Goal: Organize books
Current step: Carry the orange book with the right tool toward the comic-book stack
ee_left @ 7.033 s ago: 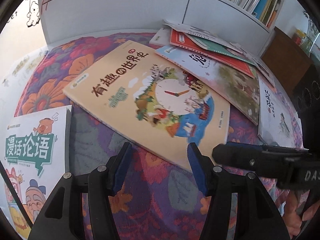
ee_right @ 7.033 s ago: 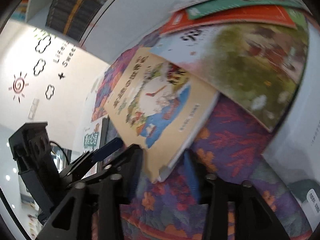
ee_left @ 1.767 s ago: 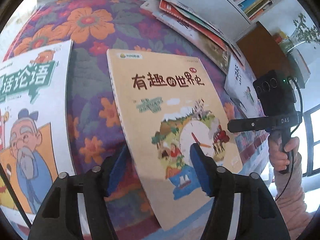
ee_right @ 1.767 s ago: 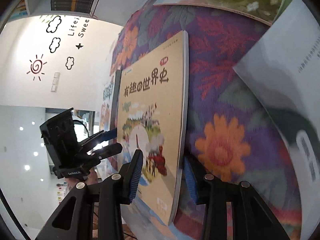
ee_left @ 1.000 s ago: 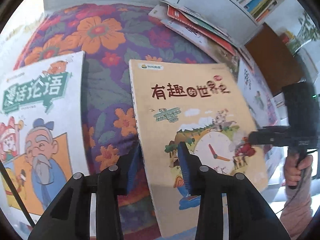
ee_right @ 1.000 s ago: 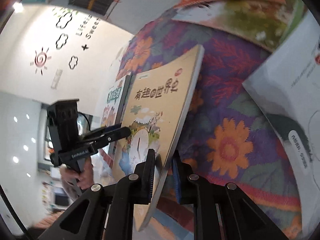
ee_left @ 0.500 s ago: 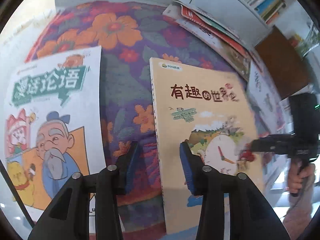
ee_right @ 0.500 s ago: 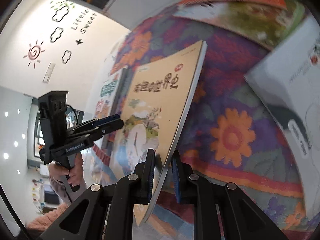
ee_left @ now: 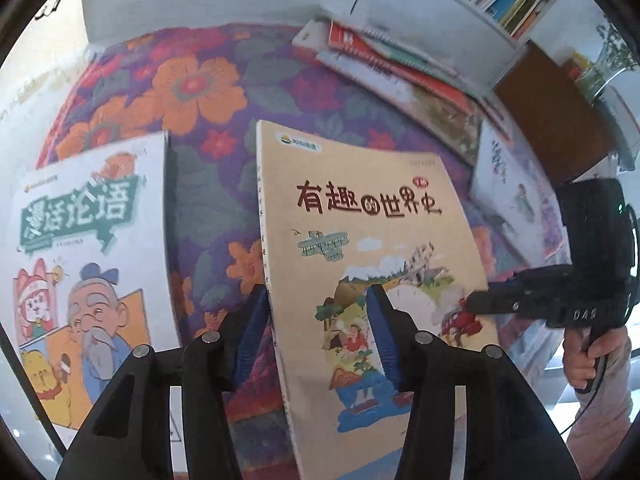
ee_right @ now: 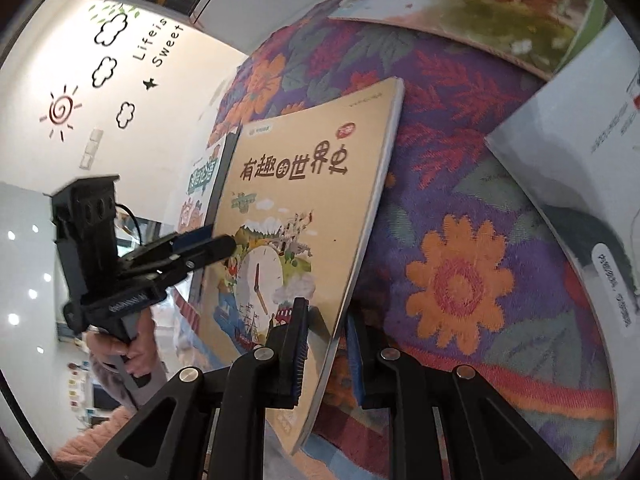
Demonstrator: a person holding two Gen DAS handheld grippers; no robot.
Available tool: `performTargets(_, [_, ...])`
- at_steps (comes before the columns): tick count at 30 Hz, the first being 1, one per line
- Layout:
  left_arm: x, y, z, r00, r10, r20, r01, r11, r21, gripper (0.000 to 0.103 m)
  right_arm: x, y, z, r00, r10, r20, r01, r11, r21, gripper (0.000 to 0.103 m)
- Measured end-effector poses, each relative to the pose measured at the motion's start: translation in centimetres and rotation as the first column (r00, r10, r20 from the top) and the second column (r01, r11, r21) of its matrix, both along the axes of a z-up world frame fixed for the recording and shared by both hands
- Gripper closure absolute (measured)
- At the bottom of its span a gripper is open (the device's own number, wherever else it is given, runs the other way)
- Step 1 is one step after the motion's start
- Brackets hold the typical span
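The tan clock-cover book (ee_left: 372,248) is held tilted above the flowered cloth (ee_left: 192,92), its spine edge toward nine o'clock in the left wrist view and its free edge raised. The right gripper (ee_right: 326,322) is pressed together on the book's lower right edge, one pad on the cover and one behind it; from the left wrist view the same tool reaches in from three o'clock, a hand (ee_left: 588,356) wrapped around its handle.

The left gripper (ee_left: 318,316) straddles the spine edge near six o'clock. Its jaws have just been opening, and they now stand spread, with the book's spine between them; the right-hand pad lies over the cover, but neither pad visibly presses on the book. From the right wrist view this gripper sits at nine o'clock, fingers pointing at the cover's clock picture.

At nine o'clock in the left wrist view a white cartoon book (ee_left: 84,248) lies flat on the cloth, well apart from the tan one. A fanned pile of books (ee_left: 404,76) rests at one o'clock against a white shelf unit (ee_left: 432,12), and another white book (ee_left: 516,204) lies at three o'clock.
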State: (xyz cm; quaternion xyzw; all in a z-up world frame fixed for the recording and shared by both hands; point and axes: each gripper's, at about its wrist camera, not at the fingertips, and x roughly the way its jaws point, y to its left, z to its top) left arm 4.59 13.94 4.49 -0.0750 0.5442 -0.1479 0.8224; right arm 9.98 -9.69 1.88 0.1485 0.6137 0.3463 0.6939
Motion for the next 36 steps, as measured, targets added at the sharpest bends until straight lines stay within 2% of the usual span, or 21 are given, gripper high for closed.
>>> performTargets(6, [-1.0,0.0,2.7,0.997,-0.007,0.079,0.006,1.000,0.018,0.057,-1.0,0.3,2.8,0.998,0.011,0.058,-0.011,1.000,-0.001,0.085])
performTargets(10, [-1.2,1.0,4.4,0.994,0.010,0.109,-0.009,1.000,-0.014,0.057,-1.0,0.3,4.5,0.999,-0.011,0.053,0.010,1.000,0.027,0.085])
performTargets(13, [-1.0,1.9,5.8,0.990,0.029,0.135,-0.029,1.000,-0.003,0.057,-0.9,1.0,5.6,0.999,-0.012,0.033,0.011,0.999,0.038,0.085])
performTargets(23, [-2.0,7.9,9.8,0.972,0.111,0.206,-0.117,0.993,0.016,0.057,-0.8,7.3,9.1,0.995,0.050,0.092,-0.054,0.997,0.051,0.085])
performTargets(29, [-2.7,12.9,9.7,0.958,0.194,0.210,-0.202,0.979,0.016,0.057,0.2,12.4,9.3,0.988,0.114,0.107,-0.122,0.990,0.068,0.085])
performTargets(36, [-2.3,17.7,6.9,0.945,0.274,0.181,-0.282,0.959,0.018,0.057,1.2,17.9,7.2,0.979,0.178,0.098,-0.184,0.981,0.054,0.085])
